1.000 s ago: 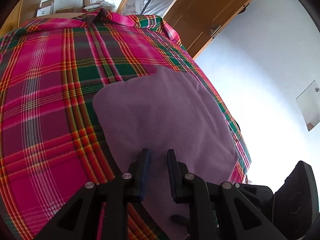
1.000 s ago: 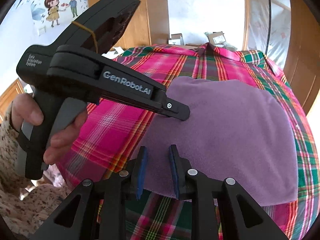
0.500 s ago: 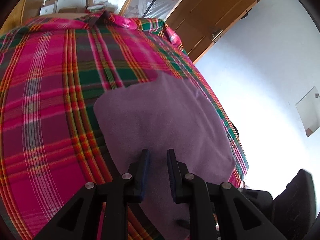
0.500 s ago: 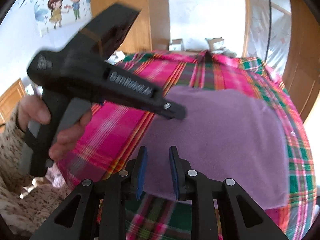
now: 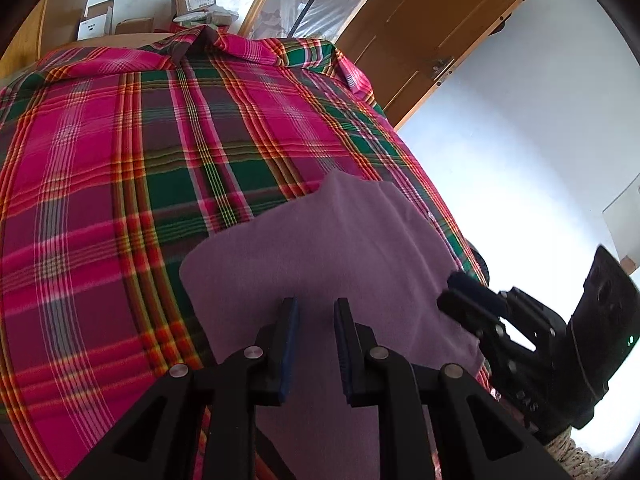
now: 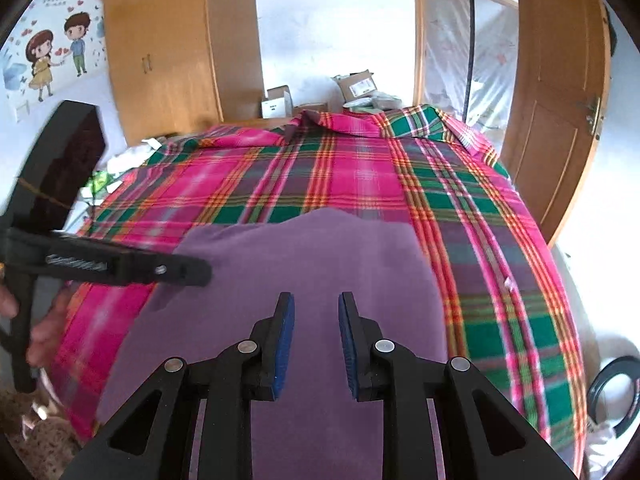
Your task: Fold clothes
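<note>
Purple cloth (image 5: 320, 248) lies on plaid bedcover (image 5: 120, 160); left gripper (image 5: 314, 308) and right gripper (image 6: 316, 304) hover above, narrowly parted, empty.

The right gripper (image 6: 316, 312) now has its jaws slightly wider apart than a second ago. The left gripper (image 6: 200, 274) sits lower and farther left in the right wrist view. More plaid cloth (image 5: 120, 168) shows beyond the purple garment (image 5: 320, 248).
</note>
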`<move>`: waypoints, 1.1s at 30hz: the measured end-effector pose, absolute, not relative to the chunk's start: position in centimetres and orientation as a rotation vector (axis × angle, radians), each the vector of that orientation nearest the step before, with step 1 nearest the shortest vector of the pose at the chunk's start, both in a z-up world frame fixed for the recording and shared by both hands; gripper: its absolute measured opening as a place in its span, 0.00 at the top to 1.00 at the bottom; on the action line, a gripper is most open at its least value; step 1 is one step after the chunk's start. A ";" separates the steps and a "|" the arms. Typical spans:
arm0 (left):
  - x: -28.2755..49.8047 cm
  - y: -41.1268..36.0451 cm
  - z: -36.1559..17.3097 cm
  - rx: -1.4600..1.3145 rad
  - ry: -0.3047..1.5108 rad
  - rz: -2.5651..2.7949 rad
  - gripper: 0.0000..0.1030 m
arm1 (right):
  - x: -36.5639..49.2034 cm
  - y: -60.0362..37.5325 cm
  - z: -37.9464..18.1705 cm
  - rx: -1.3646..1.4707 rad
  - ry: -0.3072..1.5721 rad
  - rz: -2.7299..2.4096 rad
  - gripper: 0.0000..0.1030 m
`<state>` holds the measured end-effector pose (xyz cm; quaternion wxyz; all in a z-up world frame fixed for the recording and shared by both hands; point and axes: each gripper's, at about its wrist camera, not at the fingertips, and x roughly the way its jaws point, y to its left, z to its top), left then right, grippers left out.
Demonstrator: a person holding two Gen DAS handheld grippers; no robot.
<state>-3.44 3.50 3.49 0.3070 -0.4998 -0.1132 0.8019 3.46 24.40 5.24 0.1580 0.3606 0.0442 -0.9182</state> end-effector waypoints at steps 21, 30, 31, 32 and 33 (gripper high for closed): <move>-5.2 3.1 3.6 -1.313 -0.333 2.113 0.83 | -0.2 25.4 3.9 1.150 0.160 -2.600 0.77; -6.9 3.8 2.9 -1.370 -0.305 2.147 0.82 | -3.9 26.7 3.7 1.212 0.138 -2.602 0.78; -7.0 3.8 2.6 -1.377 -0.313 2.143 0.82 | -4.2 26.7 3.4 1.226 0.142 -2.594 0.78; -7.1 3.8 2.3 -1.385 -0.318 2.139 0.82 | -4.4 26.7 3.2 1.233 0.147 -2.591 0.78; -7.2 3.9 2.0 -1.389 -0.320 2.137 0.82 | -4.5 26.7 3.0 1.241 0.153 -2.588 0.79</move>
